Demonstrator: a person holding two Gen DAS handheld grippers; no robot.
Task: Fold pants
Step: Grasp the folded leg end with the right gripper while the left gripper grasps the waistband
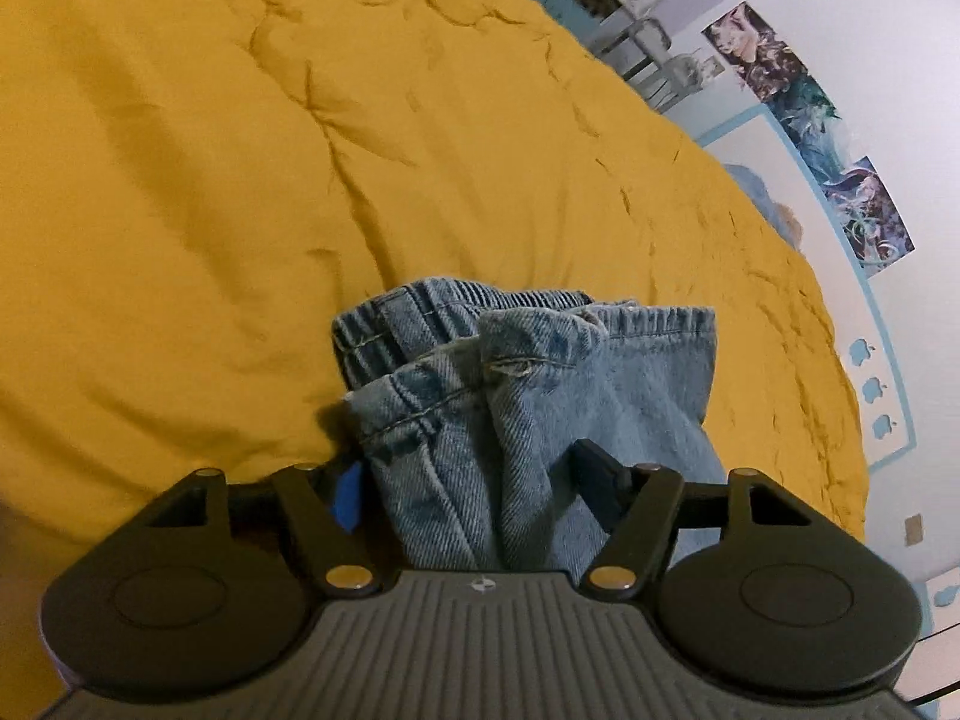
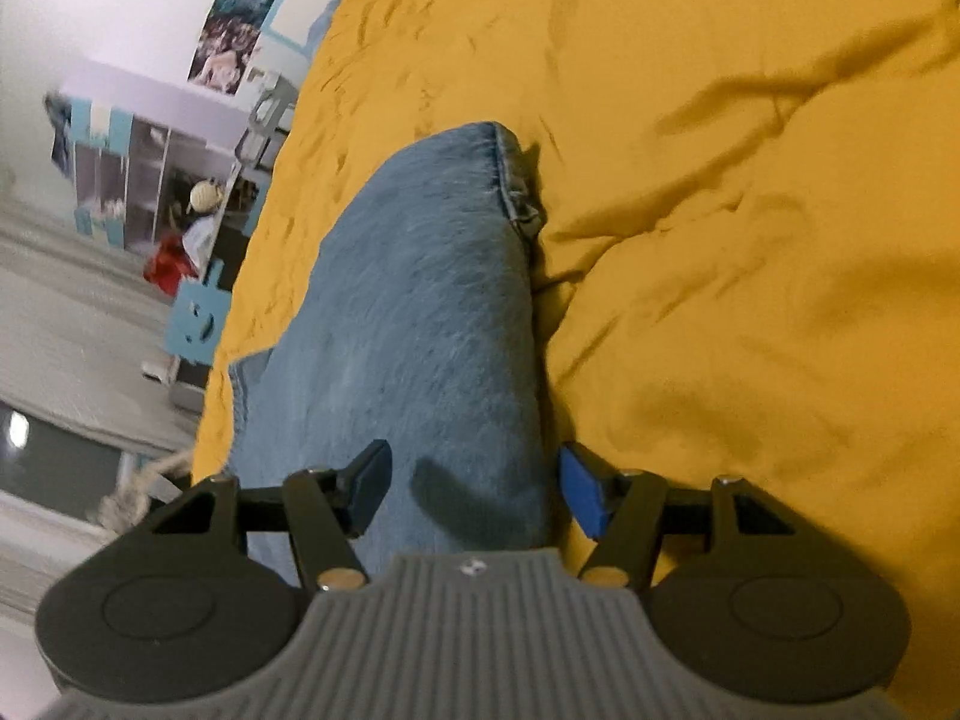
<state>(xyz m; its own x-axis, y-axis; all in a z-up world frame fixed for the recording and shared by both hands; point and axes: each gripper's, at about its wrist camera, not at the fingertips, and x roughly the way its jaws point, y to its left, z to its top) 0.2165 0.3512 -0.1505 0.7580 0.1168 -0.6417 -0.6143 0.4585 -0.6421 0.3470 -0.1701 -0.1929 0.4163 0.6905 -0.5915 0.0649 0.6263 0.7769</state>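
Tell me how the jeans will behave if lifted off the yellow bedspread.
The jeans will probably flop and drape: the denim bunches in soft folds between the left gripper fingers. The elastic waistband looks gathered, so it likely stretches. Layered denim seems fairly heavy and unlikely to slip.

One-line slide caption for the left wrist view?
Left gripper straddles bunched denim pants at the elastic waistband, over a yellow bedspread.

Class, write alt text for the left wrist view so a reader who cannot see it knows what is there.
The left hand-held gripper has its two fingers spread around a bunched pair of blue jeans, the elastic waistband farthest from the camera. The jeans lie on a wrinkled yellow bedspread; posters hang on the white wall at right.
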